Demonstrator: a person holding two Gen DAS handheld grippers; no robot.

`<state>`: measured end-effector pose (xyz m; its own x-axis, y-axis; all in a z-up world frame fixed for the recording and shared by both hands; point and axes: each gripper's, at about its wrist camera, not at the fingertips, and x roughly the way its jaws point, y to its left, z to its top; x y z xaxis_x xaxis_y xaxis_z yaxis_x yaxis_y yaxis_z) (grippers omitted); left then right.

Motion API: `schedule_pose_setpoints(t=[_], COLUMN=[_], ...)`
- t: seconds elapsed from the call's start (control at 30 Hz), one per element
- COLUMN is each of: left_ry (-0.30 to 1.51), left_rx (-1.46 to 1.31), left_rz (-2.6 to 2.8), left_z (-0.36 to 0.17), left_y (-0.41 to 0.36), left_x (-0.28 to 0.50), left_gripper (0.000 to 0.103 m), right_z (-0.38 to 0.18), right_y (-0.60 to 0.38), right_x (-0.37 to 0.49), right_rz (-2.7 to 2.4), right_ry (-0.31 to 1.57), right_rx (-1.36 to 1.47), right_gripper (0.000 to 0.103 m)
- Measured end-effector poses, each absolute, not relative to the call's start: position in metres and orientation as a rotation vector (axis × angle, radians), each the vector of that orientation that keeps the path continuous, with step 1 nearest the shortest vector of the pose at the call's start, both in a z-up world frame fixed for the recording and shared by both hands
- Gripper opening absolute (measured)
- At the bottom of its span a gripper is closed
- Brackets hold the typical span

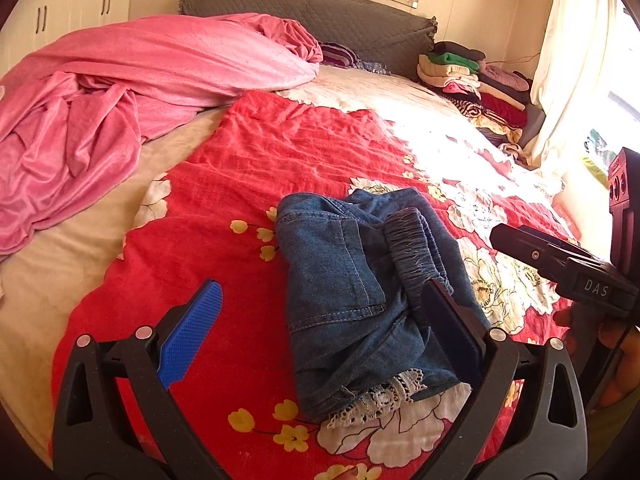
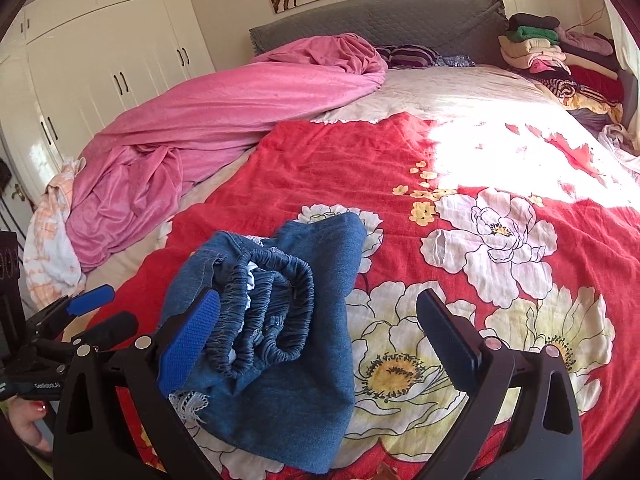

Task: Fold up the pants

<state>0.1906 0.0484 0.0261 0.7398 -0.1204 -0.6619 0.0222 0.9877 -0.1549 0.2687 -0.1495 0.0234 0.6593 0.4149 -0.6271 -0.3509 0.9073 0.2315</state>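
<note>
The blue denim pants [image 1: 340,280] lie folded into a small bundle on the red floral bedspread [image 1: 240,168], with the elastic waistband [image 1: 416,248] on top and a lace hem [image 1: 376,400] at the near end. My left gripper [image 1: 322,286] is open and straddles the bundle, its dark finger against the waistband side. In the right wrist view the pants [image 2: 296,380] sit between the open fingers of my right gripper [image 2: 320,296], whose blue pad [image 2: 188,344] lies by the waistband [image 2: 272,312]. Each gripper shows in the other's view: the right gripper [image 1: 504,236] and the left gripper [image 2: 108,310].
A crumpled pink blanket [image 1: 140,92] covers the bed's far left. Stacked folded clothes [image 1: 472,76] sit by the grey headboard [image 1: 320,16] at the far right, near a curtain [image 1: 568,60]. White wardrobes [image 2: 100,60] stand to the left. A hand [image 2: 28,420] holds the left gripper.
</note>
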Motion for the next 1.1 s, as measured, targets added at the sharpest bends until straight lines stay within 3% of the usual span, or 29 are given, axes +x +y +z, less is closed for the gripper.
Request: schedule_pose_setpoints(t=[1.1], left_ry=[0.638], left_rx=[-0.066], left_rz=[-0.015], left_z=[0.06], left_y=[0.034], left_x=[0.07], left_gripper=[0.093], right_z=[0.063], right_y=[-0.17], right_x=[0.163], right_rz=[0.504], right_ry=[0.601], right_rx=[0.114], right_gripper=[0.098])
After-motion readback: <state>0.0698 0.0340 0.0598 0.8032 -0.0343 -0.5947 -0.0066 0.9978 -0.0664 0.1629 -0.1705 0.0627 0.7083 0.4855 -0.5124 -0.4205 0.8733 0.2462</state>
